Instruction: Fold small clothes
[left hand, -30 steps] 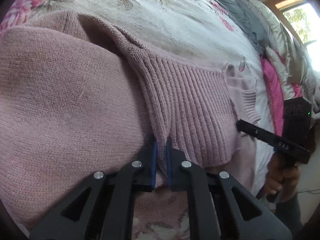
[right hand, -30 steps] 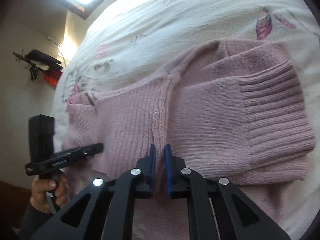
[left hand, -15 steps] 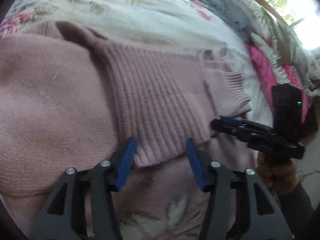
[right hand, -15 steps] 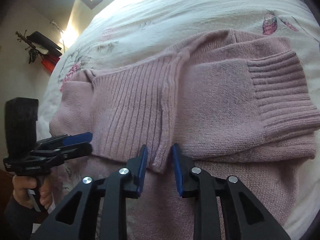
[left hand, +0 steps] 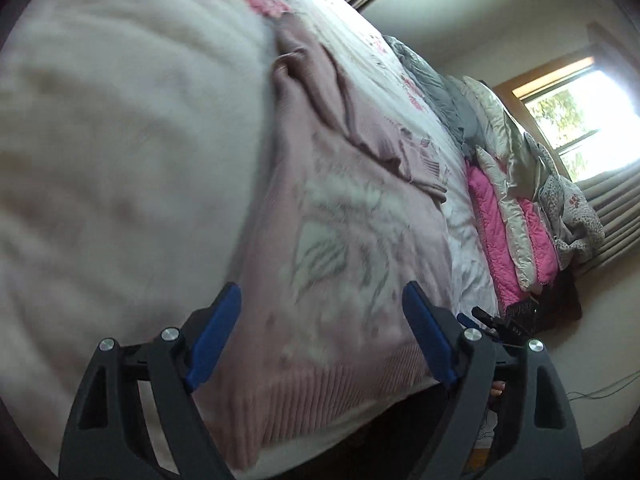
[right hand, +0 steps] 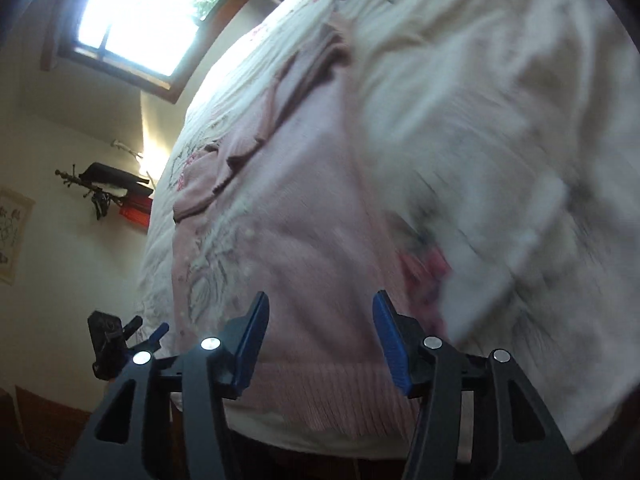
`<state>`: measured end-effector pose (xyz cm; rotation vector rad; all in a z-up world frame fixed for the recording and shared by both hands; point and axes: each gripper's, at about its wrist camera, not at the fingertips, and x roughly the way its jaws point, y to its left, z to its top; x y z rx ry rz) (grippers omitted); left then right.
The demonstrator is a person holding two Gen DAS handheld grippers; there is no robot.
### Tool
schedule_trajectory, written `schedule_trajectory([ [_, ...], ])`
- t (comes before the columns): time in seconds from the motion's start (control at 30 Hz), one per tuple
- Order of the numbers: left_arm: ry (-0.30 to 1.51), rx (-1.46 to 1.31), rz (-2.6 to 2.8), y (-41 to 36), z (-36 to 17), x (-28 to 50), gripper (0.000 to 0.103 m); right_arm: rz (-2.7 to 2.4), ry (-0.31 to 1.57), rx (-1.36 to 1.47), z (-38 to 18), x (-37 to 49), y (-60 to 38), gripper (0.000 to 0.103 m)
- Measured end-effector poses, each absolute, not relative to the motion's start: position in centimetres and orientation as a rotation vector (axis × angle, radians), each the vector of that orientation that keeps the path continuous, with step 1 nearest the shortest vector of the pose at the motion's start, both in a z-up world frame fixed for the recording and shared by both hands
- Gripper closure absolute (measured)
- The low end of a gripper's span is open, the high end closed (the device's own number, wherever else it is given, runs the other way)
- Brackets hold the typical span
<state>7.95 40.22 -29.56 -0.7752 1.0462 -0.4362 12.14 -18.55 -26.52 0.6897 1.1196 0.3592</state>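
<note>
Left wrist view | one pink sweater (left hand: 352,248) at frame centre | two grippers: left gripper (left hand: 322,340) released, right gripper (right hand: 320,340) released, both empty

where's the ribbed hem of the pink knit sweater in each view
Left wrist: the ribbed hem of the pink knit sweater runs along the bottom centre, at the bed edge between the open fingers.
Right wrist: the hem lies bottom centre, just beyond the open fingers.
Shared landmark: the sweater's pale printed design.

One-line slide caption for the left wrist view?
Open left hand-held gripper poised at the ribbed hem of a pink sweater on a floral bedspread.
</note>
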Motion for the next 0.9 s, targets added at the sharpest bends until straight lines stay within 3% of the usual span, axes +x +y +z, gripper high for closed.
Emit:
schedule_trajectory([
  [0.17, 1.104, -0.856, -0.385, 42.8, -33.2, 2.4, 0.02, 0.293, 1.197, 0.677, -29.4, 7.0, -21.6, 0.047],
  [0.57, 1.215, -0.82, -0.518, 39.3, -35.3, 4.4, 0.016, 0.441, 1.305, 0.563, -32.8, 8.8, -16.8, 0.039],
  [0.6, 1.218, -0.827, -0.522, 39.2, -35.3, 4.3, 0.022, 0.465, 1.31, 0.573, -33.0, 8.7, -16.5, 0.041],
  [0.63, 1.225, -0.826, -0.527, 39.0, -35.4, 4.2, 0.036, 0.477, 1.313, 0.582, -33.3, 8.7, -16.0, 0.053],
  [0.67, 1.238, -0.814, -0.527, 38.9, -35.5, 4.1, 0.043, 0.493, 1.323, 0.599, -33.5, 8.6, -15.8, 0.063],
  [0.7, 1.245, -0.799, -0.518, 38.8, -35.5, 4.0, 0.057, 0.517, 1.331, 0.627, -33.8, 8.5, -15.8, 0.08],
  [0.73, 1.25, -0.806, -0.516, 39.0, -35.6, 3.8, 0.073, 0.53, 1.325, 0.65, -33.9, 8.3, -16.3, 0.082],
  [0.77, 1.254, -0.836, -0.528, 39.3, -35.9, 3.6, 0.078, 0.54, 1.317, 0.676, -33.9, 8.1, -16.5, 0.082],
  [0.83, 1.265, -0.861, -0.539, 39.3, -36.5, 3.4, 0.079, 0.545, 1.307, 0.718, -34.1, 7.8, -17.0, 0.081],
  [0.9, 1.288, -0.835, -0.543, 38.8, -37.0, 3.2, 0.067, 0.536, 1.309, 0.723, -34.3, 7.7, -17.6, 0.08],
])
